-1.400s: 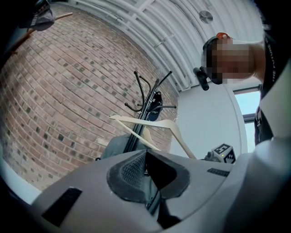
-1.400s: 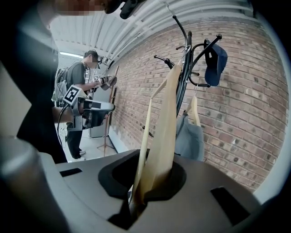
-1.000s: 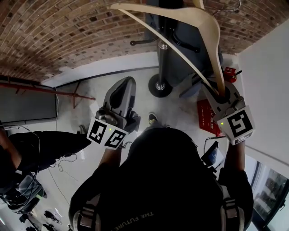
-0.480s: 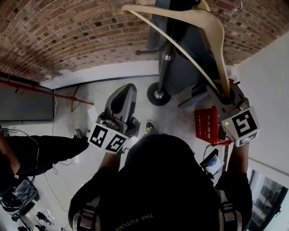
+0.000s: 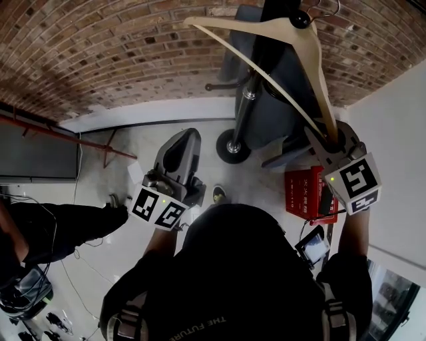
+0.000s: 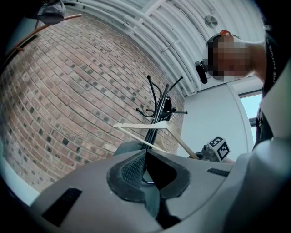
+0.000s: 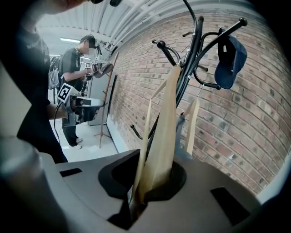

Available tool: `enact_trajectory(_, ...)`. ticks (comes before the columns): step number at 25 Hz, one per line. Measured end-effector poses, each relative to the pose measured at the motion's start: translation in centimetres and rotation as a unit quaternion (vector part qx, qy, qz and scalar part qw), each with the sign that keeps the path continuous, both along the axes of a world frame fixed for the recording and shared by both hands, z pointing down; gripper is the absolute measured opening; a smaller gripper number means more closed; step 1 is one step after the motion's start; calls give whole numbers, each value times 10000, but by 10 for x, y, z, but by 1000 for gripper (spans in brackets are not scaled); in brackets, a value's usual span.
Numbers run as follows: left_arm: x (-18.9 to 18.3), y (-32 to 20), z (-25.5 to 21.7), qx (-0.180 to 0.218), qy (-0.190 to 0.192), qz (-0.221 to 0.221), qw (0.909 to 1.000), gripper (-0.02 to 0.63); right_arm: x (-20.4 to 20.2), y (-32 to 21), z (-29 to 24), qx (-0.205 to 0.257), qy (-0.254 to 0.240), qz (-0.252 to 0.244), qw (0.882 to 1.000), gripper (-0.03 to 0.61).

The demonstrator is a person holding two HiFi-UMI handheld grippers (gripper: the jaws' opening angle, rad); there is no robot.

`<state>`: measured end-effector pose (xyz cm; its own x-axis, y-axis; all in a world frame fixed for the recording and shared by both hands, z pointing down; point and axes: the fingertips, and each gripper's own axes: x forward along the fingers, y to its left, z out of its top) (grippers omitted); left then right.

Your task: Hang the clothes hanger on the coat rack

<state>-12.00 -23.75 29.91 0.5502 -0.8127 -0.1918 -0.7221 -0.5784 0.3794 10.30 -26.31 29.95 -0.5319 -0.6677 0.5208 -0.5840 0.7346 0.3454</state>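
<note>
Head view: right tongs [image 5: 331, 141] clamp one hanger [image 5: 306, 40] end; the hanger rises toward 12 o'clock, hook [image 5: 321, 9] just beside the coat rack [image 5: 245, 110]. Left tongs [image 5: 176, 150] closed, empty.

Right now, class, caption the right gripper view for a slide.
Right gripper clamps a wooden hanger before a black coat rack bearing a blue cap.

"THE FUTURE", upside-dn, on shirt [image 5: 233, 266]
</note>
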Motion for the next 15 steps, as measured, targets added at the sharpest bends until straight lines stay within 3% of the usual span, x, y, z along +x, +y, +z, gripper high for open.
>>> enact_trajectory(15,-1,-3,3,-39,0,-83,10000,20,0,-11,13,-161,412,-88,9990,39)
